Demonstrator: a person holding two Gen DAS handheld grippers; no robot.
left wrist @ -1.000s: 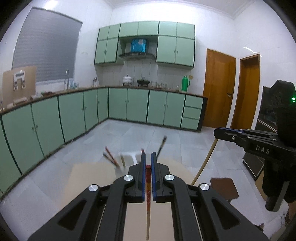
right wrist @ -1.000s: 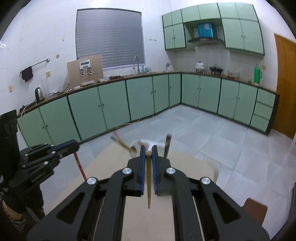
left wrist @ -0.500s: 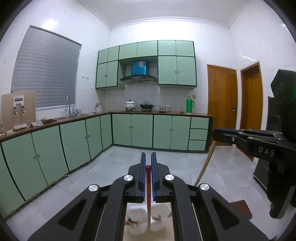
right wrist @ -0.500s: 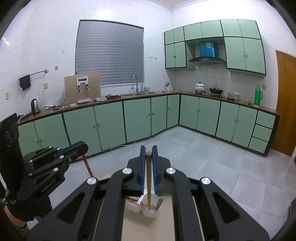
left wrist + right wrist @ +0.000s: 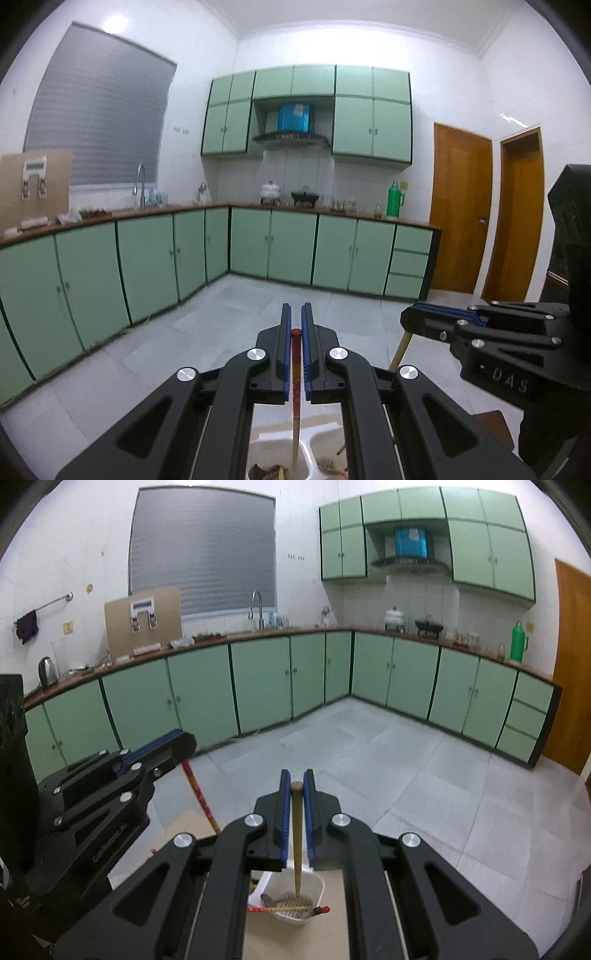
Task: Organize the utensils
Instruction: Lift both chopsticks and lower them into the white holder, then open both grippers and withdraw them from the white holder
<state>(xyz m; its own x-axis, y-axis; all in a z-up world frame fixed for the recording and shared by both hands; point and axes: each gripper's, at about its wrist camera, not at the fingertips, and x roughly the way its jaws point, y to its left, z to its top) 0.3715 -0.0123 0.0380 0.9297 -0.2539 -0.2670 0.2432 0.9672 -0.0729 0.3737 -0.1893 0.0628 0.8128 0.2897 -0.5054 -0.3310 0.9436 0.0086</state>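
Observation:
My left gripper (image 5: 295,310) is shut on a red-topped chopstick (image 5: 295,373). It hangs down toward a white divided utensil holder (image 5: 314,443) just below the fingers. My right gripper (image 5: 296,775) is shut on a plain wooden chopstick (image 5: 296,834), whose tip hangs over the holder's (image 5: 318,884) right compartment. A red-ended chopstick (image 5: 291,908) lies across that compartment, over a spoon-like thing. Each view shows the other hand: the right gripper (image 5: 406,319) at right, the left gripper (image 5: 184,740) at left with its red chopstick (image 5: 199,797).
The holder stands on a cardboard-covered table (image 5: 332,934). Beyond it lie a grey tiled floor (image 5: 388,746), green floor cabinets (image 5: 147,258) along two walls and wooden doors (image 5: 461,206) at right. A small brown seat (image 5: 495,424) stands low at right.
Both grippers have travelled forward across the table, each still clamped on its chopstick. The holder, earlier ahead of the fingers, now sits right beneath them.

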